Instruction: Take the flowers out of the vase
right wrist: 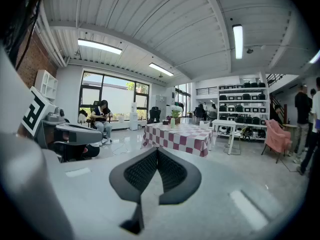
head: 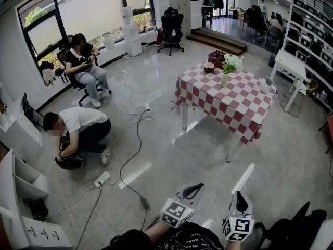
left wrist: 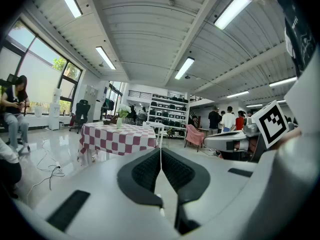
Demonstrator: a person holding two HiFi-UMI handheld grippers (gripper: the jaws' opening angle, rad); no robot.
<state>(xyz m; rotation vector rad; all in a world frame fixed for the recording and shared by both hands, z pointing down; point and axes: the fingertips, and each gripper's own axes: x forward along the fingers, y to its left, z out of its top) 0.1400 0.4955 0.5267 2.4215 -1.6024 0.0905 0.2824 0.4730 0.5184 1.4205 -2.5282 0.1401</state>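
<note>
The left gripper (head: 195, 188) and the right gripper (head: 238, 194) sit low at the near edge of the head view. Both have their jaws pressed together with nothing between them (each gripper's own view shows the ribbed pads meeting along one line). Just ahead, a power strip (head: 102, 179) and a dark cable (head: 136, 139) lie on the glossy floor. To the left a crouching person (head: 78, 132) bends over something dark, possibly a bag. Farther on, well apart from both grippers, stands the table (head: 234, 108) under a red-and-white checked cloth. Near its far edge the vase (head: 224, 79) stands upright, with the flowers (head: 232, 63), white blooms over green leaves, in it. A bowl (head: 209, 67) is near the vase on the left. Beyond, a seated person (head: 86, 69) is by the window (head: 88, 12).
</note>
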